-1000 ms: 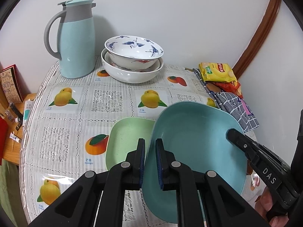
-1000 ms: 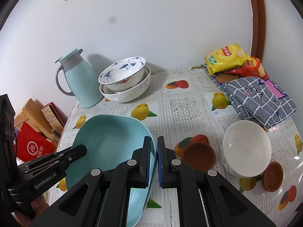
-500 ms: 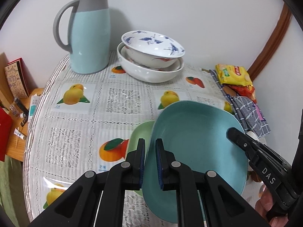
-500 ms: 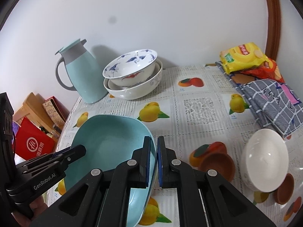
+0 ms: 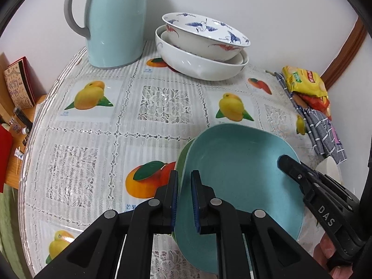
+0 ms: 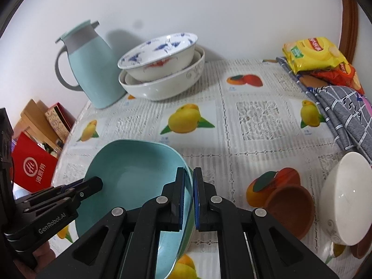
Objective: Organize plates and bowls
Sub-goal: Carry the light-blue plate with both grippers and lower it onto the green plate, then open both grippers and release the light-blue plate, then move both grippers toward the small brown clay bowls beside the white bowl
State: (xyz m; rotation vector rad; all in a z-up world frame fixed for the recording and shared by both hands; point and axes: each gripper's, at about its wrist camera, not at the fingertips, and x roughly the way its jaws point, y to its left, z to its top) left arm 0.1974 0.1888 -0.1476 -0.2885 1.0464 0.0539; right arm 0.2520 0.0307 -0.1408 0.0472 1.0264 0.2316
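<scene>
A light blue square plate (image 5: 237,176) (image 6: 130,169) hangs tilted just above the table, held by two opposite edges. My left gripper (image 5: 184,179) is shut on its left rim, and my right gripper (image 6: 189,174) is shut on its right rim. Each gripper shows in the other's view: the right gripper (image 5: 287,164) and the left gripper (image 6: 93,183). Right under the blue plate lies a green plate (image 5: 183,153) (image 6: 189,227), with only a thin sliver of its edge showing. Whether the two plates touch I cannot tell.
Stacked white and blue-patterned bowls (image 5: 202,46) (image 6: 162,65) stand at the back beside a pale blue jug (image 5: 116,21). A white bowl (image 6: 346,200) and small brown bowls (image 6: 288,202) sit on the right. Snack bags (image 6: 311,53) and a checked cloth (image 6: 344,114) lie far right. The table edge (image 5: 30,139) curves along the left.
Both grippers have come down and forward with the blue plate. It now covers nearly all of the green plate, which showed widely a second ago.
</scene>
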